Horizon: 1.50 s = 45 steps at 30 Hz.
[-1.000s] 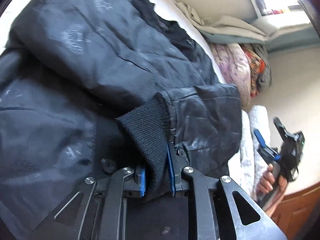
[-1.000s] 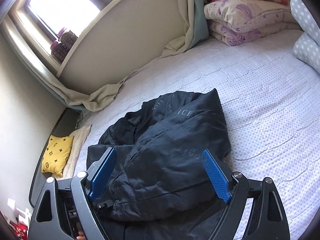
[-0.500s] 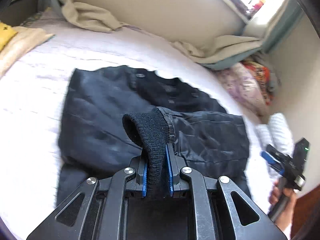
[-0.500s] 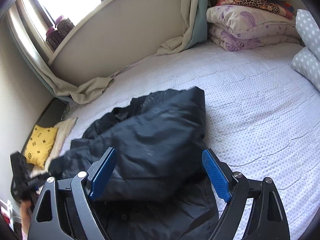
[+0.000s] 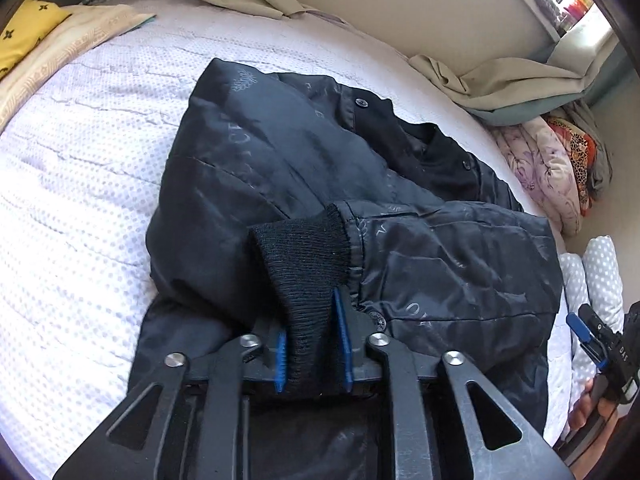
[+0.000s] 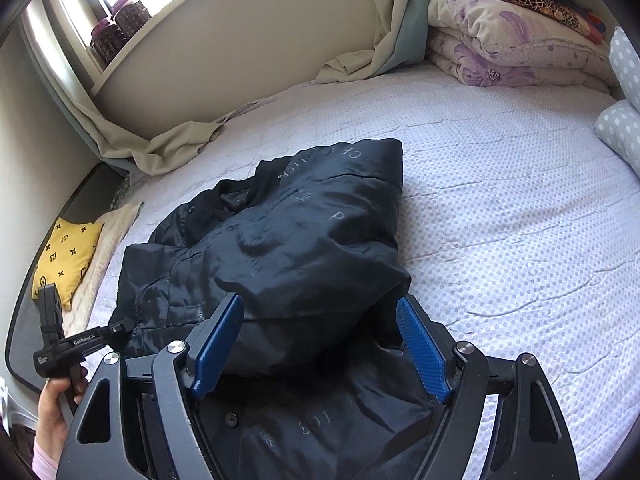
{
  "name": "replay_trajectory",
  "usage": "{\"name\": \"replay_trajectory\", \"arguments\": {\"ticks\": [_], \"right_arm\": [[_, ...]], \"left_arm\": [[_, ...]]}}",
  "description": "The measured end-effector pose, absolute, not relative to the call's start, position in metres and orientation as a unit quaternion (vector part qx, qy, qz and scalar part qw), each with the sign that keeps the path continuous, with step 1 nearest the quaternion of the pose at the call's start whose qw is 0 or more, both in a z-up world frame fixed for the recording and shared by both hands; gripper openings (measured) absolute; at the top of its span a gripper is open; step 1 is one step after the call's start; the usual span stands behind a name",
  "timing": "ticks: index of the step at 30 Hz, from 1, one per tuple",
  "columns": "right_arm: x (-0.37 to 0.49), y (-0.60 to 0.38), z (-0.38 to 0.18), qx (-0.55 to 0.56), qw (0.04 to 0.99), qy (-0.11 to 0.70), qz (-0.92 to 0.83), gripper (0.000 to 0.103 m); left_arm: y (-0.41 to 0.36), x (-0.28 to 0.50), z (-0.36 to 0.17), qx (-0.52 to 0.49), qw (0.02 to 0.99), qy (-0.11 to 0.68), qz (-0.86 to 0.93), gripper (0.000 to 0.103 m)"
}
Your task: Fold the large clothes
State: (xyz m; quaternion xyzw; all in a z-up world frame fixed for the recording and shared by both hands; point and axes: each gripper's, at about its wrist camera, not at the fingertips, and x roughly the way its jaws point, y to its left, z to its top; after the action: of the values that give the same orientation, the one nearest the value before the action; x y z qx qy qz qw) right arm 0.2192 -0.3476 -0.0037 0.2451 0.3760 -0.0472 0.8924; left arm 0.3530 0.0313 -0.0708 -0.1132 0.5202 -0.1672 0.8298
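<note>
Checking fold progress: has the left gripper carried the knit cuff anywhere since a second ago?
Yes. The left gripper, shut on the cuff, pulled back off the jacket; bedsheet now shows.

The left gripper, at eight o'clock in the right wrist view, reads "GenRobot.AI". The right gripper bears "DAS". The black jacket shows faint letters, a "P" legible.
</note>
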Motion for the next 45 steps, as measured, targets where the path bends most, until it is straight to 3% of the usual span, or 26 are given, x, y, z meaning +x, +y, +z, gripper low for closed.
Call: {"name": "replay_trajectory", "arguments": {"ticks": [2, 6, 7, 14, 17, 19, 21, 23, 25, 37, 45], "right_arm": [[0.217, -0.348, -0.002, 0.247, 0.892, 0.375, -0.047, 0.078], [0.208, -0.348, 0.004, 0.239, 0.897, 0.369, -0.051, 0.078], [0.205, -0.347, 0.007, 0.233, 0.899, 0.367, -0.055, 0.078], [0.211, -0.321, 0.039, 0.144, 0.929, 0.336, -0.052, 0.075], [0.234, -0.309, 0.037, 0.117, 0.930, 0.348, -0.017, 0.062], [0.250, -0.302, 0.029, 0.083, 0.928, 0.364, -0.017, 0.046], [0.266, -0.305, 0.013, 0.073, 0.921, 0.383, -0.018, 0.037], [0.274, -0.315, -0.004, 0.085, 0.914, 0.395, -0.027, 0.036], [0.283, -0.328, -0.027, 0.107, 0.901, 0.420, -0.033, 0.029], [0.292, -0.324, -0.082, 0.064, 0.893, 0.445, -0.035, 0.025], [0.292, -0.328, -0.070, 0.088, 0.889, 0.447, -0.041, 0.025]], "left_arm": [[0.028, 0.349, -0.062, -0.108, 0.833, 0.516, -0.165, 0.034], [0.036, 0.339, -0.035, -0.096, 0.857, 0.487, -0.139, 0.060], [0.041, 0.335, -0.025, -0.092, 0.868, 0.471, -0.129, 0.061], [0.022, 0.322, -0.014, -0.091, 0.861, 0.458, -0.202, 0.061], [-0.006, 0.321, -0.034, -0.060, 0.848, 0.479, -0.220, 0.061], [-0.015, 0.325, -0.045, -0.031, 0.849, 0.485, -0.208, 0.061], [-0.015, 0.332, -0.055, -0.017, 0.852, 0.488, -0.188, 0.061], [-0.010, 0.339, -0.064, -0.015, 0.852, 0.494, -0.171, 0.060], [-0.009, 0.342, -0.075, -0.012, 0.845, 0.508, -0.167, 0.060], [-0.008, 0.346, -0.103, -0.020, 0.839, 0.518, -0.165, 0.061], [-0.007, 0.338, -0.093, -0.014, 0.848, 0.507, -0.156, 0.065]]}}
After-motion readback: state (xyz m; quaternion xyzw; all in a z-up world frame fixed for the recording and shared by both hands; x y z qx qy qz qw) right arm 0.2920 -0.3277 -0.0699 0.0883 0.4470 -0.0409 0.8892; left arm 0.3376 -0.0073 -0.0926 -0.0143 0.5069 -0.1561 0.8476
